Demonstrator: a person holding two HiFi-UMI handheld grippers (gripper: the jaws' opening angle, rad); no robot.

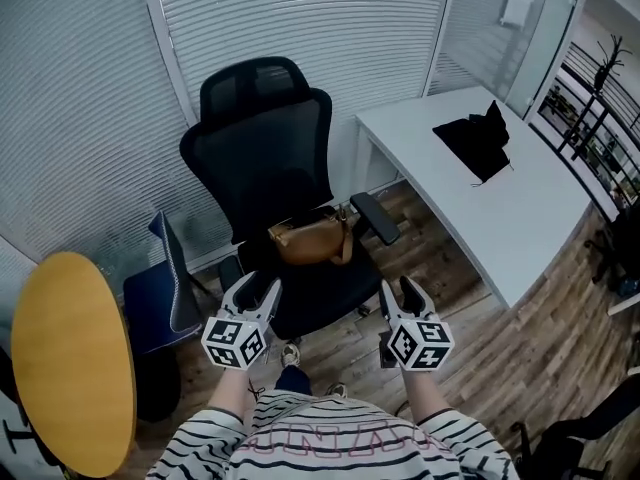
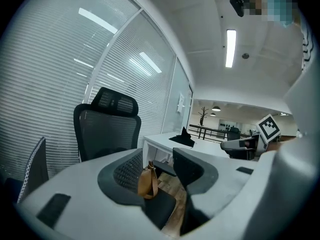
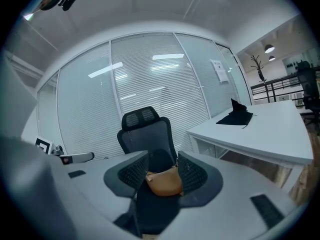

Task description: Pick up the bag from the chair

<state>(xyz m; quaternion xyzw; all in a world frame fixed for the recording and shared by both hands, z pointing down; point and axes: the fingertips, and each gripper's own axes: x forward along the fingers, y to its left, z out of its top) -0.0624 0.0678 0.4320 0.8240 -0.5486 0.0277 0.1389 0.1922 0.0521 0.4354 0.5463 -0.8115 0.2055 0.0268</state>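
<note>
- Your left gripper (image 1: 257, 288) has its jaws spread apart and holds nothing. It hovers at the near left edge of the black chair's (image 1: 262, 138) seat.
- Your right gripper (image 1: 398, 293) is also spread wide and empty, at the seat's near right edge.
- The brown bag (image 1: 308, 240) lies on the seat against the backrest, beyond both grippers and touched by neither.
- A white desk (image 1: 520, 228) stands right of the chair, with a black cloth (image 1: 475, 140) on its far part.
</note>
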